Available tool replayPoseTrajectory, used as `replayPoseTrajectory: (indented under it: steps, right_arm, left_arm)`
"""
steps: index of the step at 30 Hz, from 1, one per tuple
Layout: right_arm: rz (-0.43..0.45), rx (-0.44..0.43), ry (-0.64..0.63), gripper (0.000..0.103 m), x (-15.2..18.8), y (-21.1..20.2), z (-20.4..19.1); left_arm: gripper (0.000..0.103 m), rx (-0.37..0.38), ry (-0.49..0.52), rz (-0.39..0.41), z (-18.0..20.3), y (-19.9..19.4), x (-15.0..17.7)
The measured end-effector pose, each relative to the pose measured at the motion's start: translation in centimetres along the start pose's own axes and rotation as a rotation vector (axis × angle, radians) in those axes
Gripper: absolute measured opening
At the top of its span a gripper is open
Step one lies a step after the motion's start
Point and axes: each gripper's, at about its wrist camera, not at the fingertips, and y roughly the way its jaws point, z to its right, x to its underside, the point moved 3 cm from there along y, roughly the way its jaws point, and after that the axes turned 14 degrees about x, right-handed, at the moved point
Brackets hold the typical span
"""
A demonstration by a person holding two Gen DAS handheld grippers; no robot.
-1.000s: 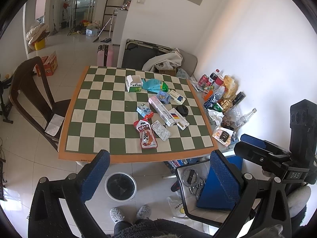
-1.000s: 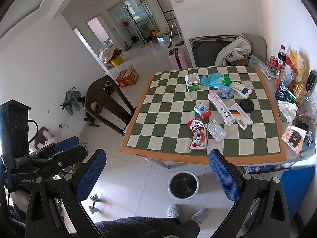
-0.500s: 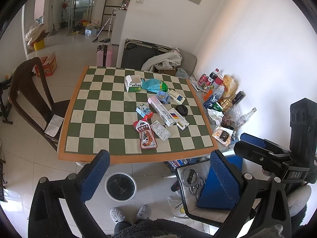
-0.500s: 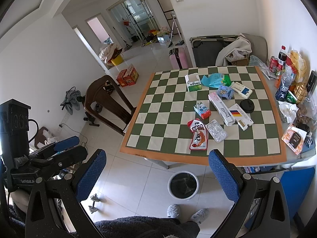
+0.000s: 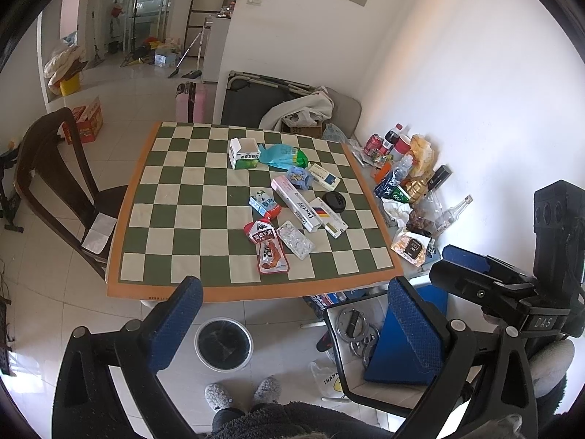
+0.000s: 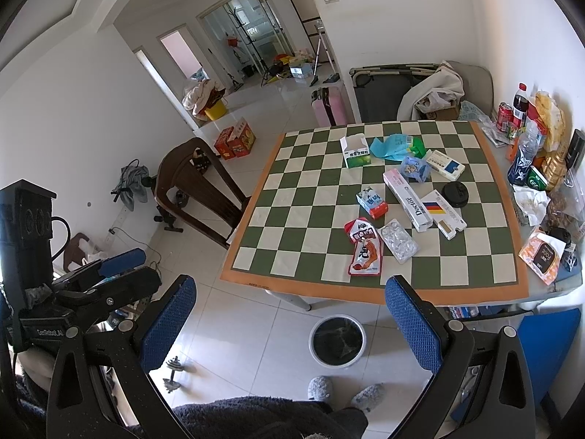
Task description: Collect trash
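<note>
Ahead of both spread, empty grippers, left gripper [image 5: 289, 323] and right gripper [image 6: 289, 320], the red snack wrapper [image 5: 268, 250] lies nearest on the checkered table [image 5: 175, 294]; long axis pointing away; bin [image 5: 223, 344] below.

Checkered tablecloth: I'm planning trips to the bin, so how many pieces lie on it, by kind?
On the green-and-white checkered tablecloth:
Cardboard boxes: 5
Wrappers and bags: 3
Clear blister pack: 1
Black round lid: 1
Total: 10
</note>
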Motion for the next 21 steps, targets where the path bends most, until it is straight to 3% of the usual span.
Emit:
replayPoseTrajectory:
  steps: [13, 16, 21]
  right_arm:
    - [0.003, 0.013, 0.025, 0.103, 0.5, 0.4, 0.5]
    - [0.0, 0.039, 0.072, 0.103, 0.6, 0.9, 1.3]
    - [-0.019, 0.172, 0.14, 0.103, 0.3, 4.0, 3.4]
  left_arm:
    - [0.103, -0.01, 0.023, -0.026, -0.2, 1.2, 0.2]
    - [0.103, -0.109, 0.052, -0.043, -1.7, 2.9, -0.4]
    - [0.103, -0.273, 0.083, -0.075, -5.3, 7.5, -1.2]
